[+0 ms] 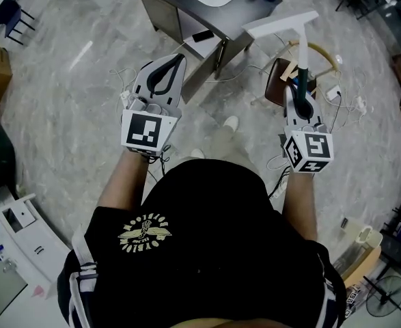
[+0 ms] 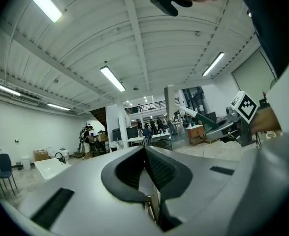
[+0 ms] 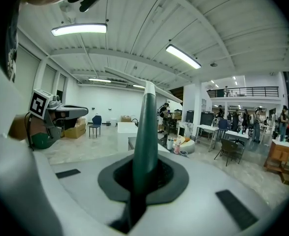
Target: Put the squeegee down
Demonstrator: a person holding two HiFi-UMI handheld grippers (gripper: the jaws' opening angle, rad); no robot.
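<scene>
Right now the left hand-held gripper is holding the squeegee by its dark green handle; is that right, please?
Not the left: the right hand-held gripper is holding the squeegee by its dark green handle, as the right gripper view shows.

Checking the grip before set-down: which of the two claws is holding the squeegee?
The right claw, shut on the dark green handle of the squeegee; the left claw is shut on nothing.
</scene>
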